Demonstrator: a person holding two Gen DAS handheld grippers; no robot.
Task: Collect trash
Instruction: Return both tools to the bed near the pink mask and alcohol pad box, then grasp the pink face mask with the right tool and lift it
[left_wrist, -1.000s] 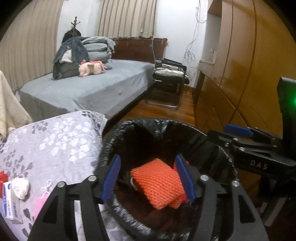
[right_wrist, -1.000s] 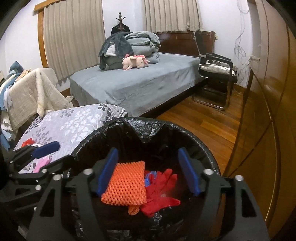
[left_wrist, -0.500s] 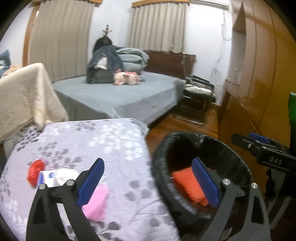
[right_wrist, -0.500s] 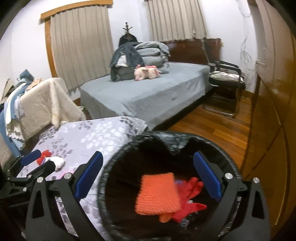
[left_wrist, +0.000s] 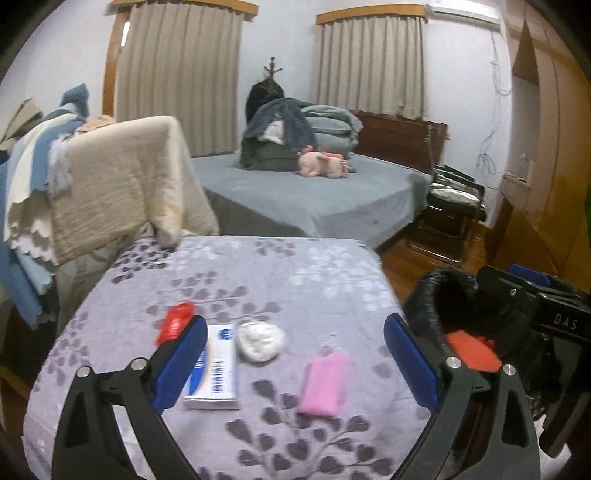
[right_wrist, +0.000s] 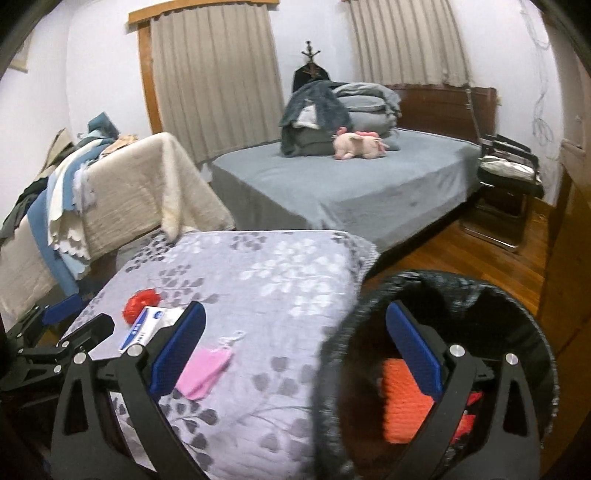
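Note:
My left gripper (left_wrist: 295, 363) is open and empty above a table covered with a grey floral cloth (left_wrist: 258, 273). On the cloth lie a white and blue box (left_wrist: 218, 365), a crumpled white wad (left_wrist: 260, 339), a pink pouch (left_wrist: 325, 384) and a red wrapper (left_wrist: 175, 321). My right gripper (right_wrist: 291, 350) is open and empty, straddling the table edge and a black-lined trash bin (right_wrist: 517, 306). An orange net (right_wrist: 400, 398) lies in the bin. The pink pouch (right_wrist: 205, 371), box (right_wrist: 142, 328) and red wrapper (right_wrist: 140, 301) also show in the right wrist view.
A grey bed (left_wrist: 314, 195) with folded bedding and a pink plush toy (left_wrist: 323, 164) stands behind the table. A beige blanket (left_wrist: 122, 181) hangs at the left. A black chair (left_wrist: 450, 206) and wooden wardrobe (left_wrist: 546, 166) stand at the right.
Both grippers have swung left from over the bin toward the table. Their jaws have opened wider. The orange net stays in the bin.

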